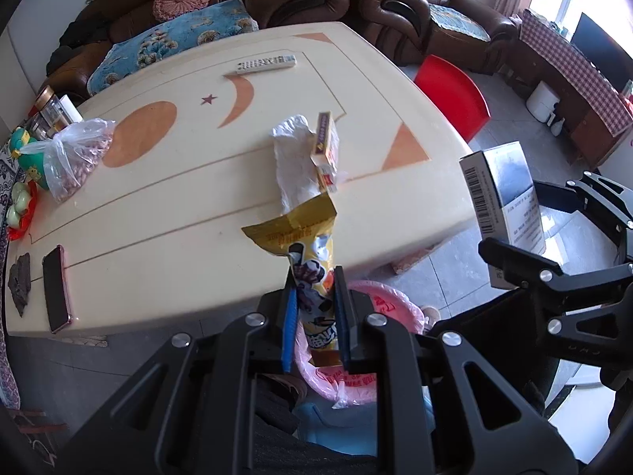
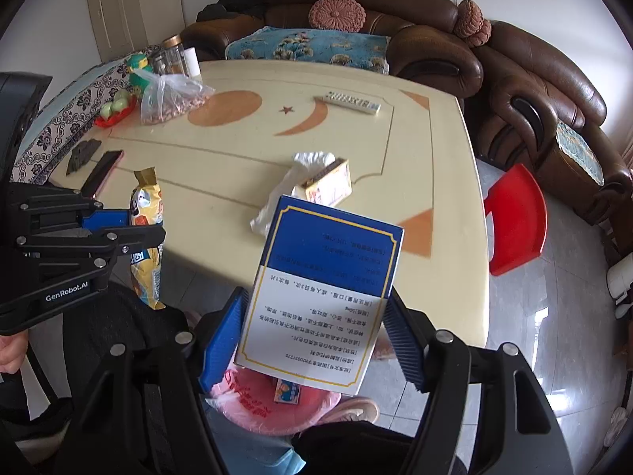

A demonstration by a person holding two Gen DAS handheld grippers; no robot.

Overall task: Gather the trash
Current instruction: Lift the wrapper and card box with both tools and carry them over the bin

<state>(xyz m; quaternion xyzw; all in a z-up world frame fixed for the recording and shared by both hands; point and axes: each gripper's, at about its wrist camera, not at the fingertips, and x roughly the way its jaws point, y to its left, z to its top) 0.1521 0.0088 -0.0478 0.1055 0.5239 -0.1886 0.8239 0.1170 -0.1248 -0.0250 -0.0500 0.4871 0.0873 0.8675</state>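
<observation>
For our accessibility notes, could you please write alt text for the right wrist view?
The right gripper grips a blue and white box above a bin lined with a pink bag. At left, the left gripper pinches a yellow snack wrapper; a tissue and small carton lie on the cream table.

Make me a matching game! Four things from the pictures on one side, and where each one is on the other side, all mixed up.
Things:
1. yellow snack bag
2. blue and white box
3. remote control
4. red stool

Places:
A. on the floor beside the table
B. between the left gripper's fingers
C. lying on the far part of the table
D. between the right gripper's fingers

Pairs: 1-B, 2-D, 3-C, 4-A
</observation>
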